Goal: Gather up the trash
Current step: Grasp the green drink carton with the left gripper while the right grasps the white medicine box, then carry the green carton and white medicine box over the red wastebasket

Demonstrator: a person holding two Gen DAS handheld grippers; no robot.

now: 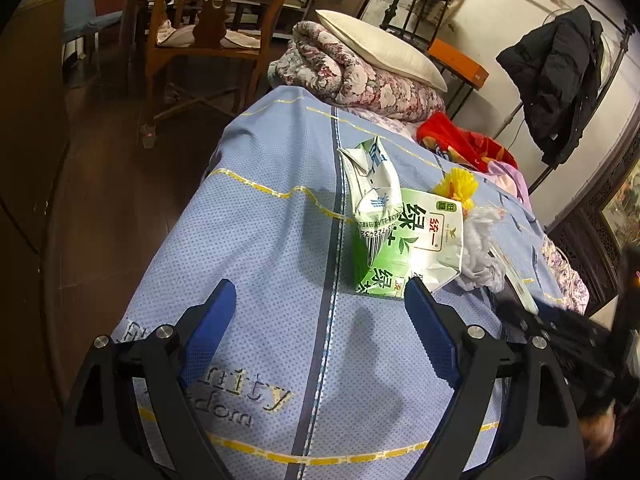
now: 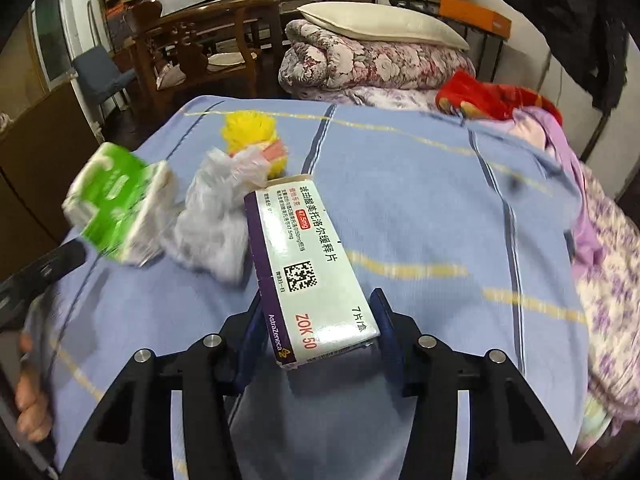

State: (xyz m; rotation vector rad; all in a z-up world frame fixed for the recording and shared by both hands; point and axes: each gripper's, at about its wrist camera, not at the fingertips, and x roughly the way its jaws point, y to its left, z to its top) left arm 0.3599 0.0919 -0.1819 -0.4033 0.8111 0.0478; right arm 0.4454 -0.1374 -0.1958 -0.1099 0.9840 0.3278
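Note:
Trash lies on a blue bedsheet [image 1: 280,240]. A green tea carton [image 1: 404,248] lies with a crushed white milk carton [image 1: 372,192] on top of it. A crumpled plastic bag [image 1: 480,248] and a yellow ruffled item [image 1: 456,186] lie beside them. My left gripper [image 1: 320,300] is open, just short of the green carton. My right gripper [image 2: 316,312] is shut on a white and purple medicine box [image 2: 308,264], held above the sheet. The green carton [image 2: 116,208], the bag [image 2: 216,224] and the yellow item [image 2: 252,136] show to its left.
A folded floral quilt [image 1: 360,76] with a pillow [image 1: 380,48] lies at the bed's head, red cloth [image 1: 460,140] beside it. A wooden chair [image 1: 208,36] stands on the dark floor to the left. A black jacket [image 1: 560,76] hangs at right.

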